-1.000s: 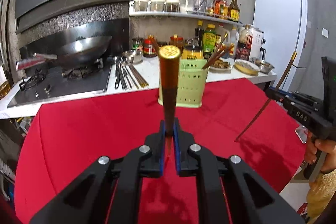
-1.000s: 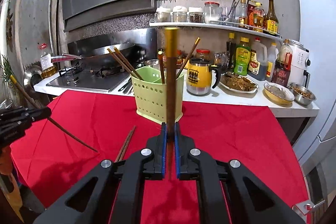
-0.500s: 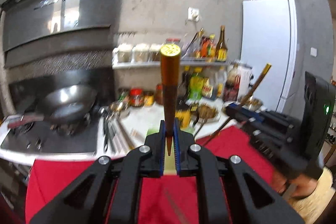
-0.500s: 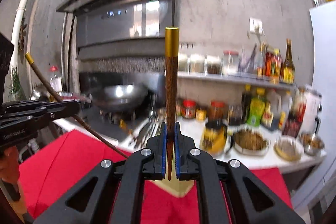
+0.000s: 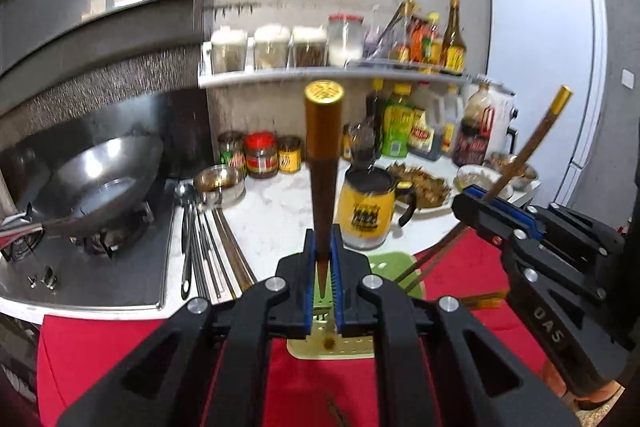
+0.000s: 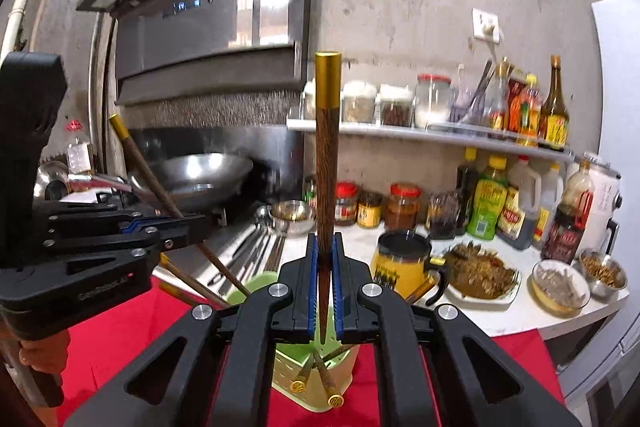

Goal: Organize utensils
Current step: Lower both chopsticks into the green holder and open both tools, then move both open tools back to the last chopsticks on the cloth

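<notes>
My left gripper (image 5: 322, 263) is shut on a brown chopstick (image 5: 322, 155) with a gold cap; its thin tip points down over the green perforated utensil holder (image 5: 394, 263) just below. My right gripper (image 6: 325, 267) is shut on a second gold-capped chopstick (image 6: 327, 155), also held upright over the green holder (image 6: 314, 383), which has several chopsticks in it. Each gripper shows in the other's view: the right one (image 5: 476, 199) at right, the left one (image 6: 192, 223) at left, both close above the holder.
A red cloth (image 5: 100, 359) covers the table. Behind it is a white counter (image 5: 280, 215) with loose metal utensils (image 5: 200, 239), a yellow mug (image 5: 366, 211), jars, bottles, food dishes, and a wok (image 5: 100, 179) on the stove. A white fridge (image 5: 552, 67) stands at right.
Both grippers have come together and tipped down over the green holder, each still gripping its chopstick. The holder now lies directly beneath the fingers.
</notes>
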Motion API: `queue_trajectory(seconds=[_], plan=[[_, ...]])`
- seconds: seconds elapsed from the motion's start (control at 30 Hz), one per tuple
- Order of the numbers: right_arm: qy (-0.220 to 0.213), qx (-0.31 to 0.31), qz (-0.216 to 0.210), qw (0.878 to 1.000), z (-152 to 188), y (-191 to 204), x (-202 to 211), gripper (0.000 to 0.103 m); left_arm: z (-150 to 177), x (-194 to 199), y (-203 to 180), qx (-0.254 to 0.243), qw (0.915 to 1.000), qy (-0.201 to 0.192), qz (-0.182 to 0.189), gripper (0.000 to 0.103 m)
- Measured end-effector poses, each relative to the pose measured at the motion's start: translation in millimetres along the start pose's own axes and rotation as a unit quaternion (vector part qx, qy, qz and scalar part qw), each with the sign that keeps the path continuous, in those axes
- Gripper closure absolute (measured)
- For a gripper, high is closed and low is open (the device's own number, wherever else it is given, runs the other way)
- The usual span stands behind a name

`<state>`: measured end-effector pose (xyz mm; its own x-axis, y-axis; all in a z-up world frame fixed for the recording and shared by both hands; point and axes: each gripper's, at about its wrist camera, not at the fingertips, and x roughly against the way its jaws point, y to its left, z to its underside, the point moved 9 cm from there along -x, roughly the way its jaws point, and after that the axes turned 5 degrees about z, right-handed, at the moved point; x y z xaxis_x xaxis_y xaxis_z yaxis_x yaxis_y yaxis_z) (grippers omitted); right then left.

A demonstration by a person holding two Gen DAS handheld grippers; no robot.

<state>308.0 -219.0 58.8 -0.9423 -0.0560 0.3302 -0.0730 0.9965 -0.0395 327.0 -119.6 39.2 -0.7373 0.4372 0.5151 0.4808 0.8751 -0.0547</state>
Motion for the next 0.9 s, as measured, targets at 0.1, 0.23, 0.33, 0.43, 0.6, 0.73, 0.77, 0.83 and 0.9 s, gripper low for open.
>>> queue_trajectory(seconds=[0.1,0.23,0.33,0.43,0.6,0.73,0.77,0.83,0.9], plan=[[0.011,0.002,0.002,1.000,7.2,0.3,-7.7,0.096,6.8,-19.0,6.9,0.005,0.9998,0.020,0.000,0.096],[0.017,0.002,0.007,1.000,9.5,-1.9,-8.2,0.078,7.2,-24.3,11.5,0.008,0.9998,0.016,-0.003,0.096],[0.007,-0.005,0.010,1.000,3.8,-7.5,1.5,0.066,2.1,-12.8,12.3,0.016,0.9998,0.007,-0.001,0.093],[-0.007,-0.009,0.014,1.000,-4.5,-12.4,23.6,0.065,-4.2,11.4,11.9,0.015,0.9997,-0.015,-0.008,0.079],[-0.021,-0.001,0.016,1.000,-3.1,-13.5,69.1,0.065,-1.6,63.2,9.3,0.014,0.9986,-0.046,-0.022,0.074],[-0.007,-0.004,0.004,1.000,22.1,-10.9,100.5,0.064,33.3,96.4,8.0,0.022,0.9977,-0.040,-0.051,0.072],[-0.002,-0.003,0.002,1.000,29.3,-9.5,105.5,0.064,44.3,100.4,7.5,0.024,0.9976,-0.034,-0.055,0.072],[0.013,0.003,-0.003,1.000,52.7,-3.4,117.6,0.064,72.1,106.2,4.8,0.027,0.9978,-0.016,-0.058,0.072],[0.029,0.007,-0.008,1.000,78.2,3.0,127.9,0.064,99.3,109.9,3.3,0.029,0.9975,0.002,-0.064,0.072]])
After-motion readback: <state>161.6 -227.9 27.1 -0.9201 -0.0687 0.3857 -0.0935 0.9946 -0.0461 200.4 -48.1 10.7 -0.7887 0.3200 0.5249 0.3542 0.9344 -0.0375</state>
